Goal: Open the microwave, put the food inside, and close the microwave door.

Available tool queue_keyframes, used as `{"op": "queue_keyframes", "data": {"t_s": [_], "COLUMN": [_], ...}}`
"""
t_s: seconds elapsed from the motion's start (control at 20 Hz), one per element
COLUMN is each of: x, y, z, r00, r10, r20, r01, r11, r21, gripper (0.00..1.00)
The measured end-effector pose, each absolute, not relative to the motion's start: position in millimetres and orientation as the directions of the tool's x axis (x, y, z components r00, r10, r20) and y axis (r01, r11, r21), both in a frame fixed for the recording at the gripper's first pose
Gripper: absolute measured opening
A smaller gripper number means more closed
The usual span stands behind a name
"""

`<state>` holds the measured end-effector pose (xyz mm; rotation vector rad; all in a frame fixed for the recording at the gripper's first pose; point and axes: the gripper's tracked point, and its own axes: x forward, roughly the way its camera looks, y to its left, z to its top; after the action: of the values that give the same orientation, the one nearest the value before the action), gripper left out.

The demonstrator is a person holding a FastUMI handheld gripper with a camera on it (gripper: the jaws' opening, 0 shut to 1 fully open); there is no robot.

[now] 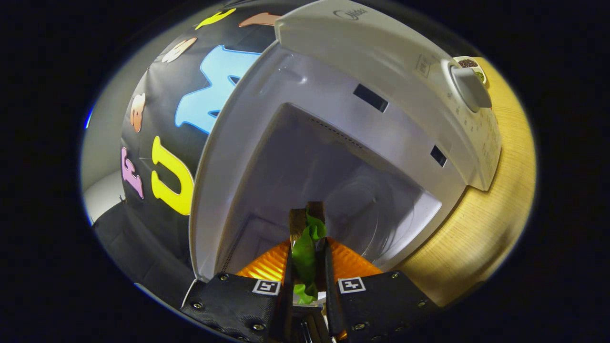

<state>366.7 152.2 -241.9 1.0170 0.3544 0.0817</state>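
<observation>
Gripper [307, 247] fingers clamp a sandwich [306, 233] with green lettuce between them, held at the mouth of the open white microwave [333, 143] on a wooden table [481, 238].

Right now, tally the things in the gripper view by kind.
Microwave, cavity open ahead of the fingers: 1
Sandwich with lettuce, clamped between both fingers: 1
Gripper: 1
Small dish of food, beyond the microwave's knob: 1
Wooden table: 1
Total: 5
</observation>
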Motion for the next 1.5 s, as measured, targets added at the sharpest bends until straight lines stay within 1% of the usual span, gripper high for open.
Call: {"op": "queue_keyframes", "data": {"t_s": [0.1, 0.2, 0.25, 0.3, 0.4, 0.5, 0.65, 0.8, 1.1, 1.35, 1.5], "x": [372.7, 374.2, 375.4, 372.1, 364.8, 352.9, 336.5, 322.4, 268.7, 200.8, 159.1], "y": [153.5, 152.7, 155.4, 152.7, 155.0, 151.7, 145.3, 133.3, 124.7, 119.0, 127.6], "z": [-248.9, -252.6, -260.0, -262.9, -273.2, -275.2, -277.0, -270.1, -232.9, -195.0, -177.1], "r00": [0.936, 0.935, 0.929, 0.923, 0.91, 0.9, 0.881, 0.882, 0.892, 0.913, 0.908], "r10": [0.231, 0.225, 0.221, 0.217, 0.225, 0.231, 0.242, 0.222, 0.246, 0.258, 0.297], "r20": [-0.264, -0.276, -0.296, -0.318, -0.349, -0.369, -0.408, -0.415, -0.38, -0.316, -0.296], "r01": [0.099, 0.097, 0.104, 0.113, 0.111, 0.092, 0.069, 0.066, -0.02, -0.116, -0.177], "r11": [0.547, 0.585, 0.613, 0.637, 0.678, 0.728, 0.786, 0.814, 0.86, 0.907, 0.911], "r21": [0.831, 0.805, 0.783, 0.762, 0.727, 0.679, 0.614, 0.577, 0.509, 0.405, 0.372], "gripper": [0.29, 0.32, 0.36, 0.42, 0.66, 0.96, 0.97, 0.97, 0.97, 0.97, 0.97]}}
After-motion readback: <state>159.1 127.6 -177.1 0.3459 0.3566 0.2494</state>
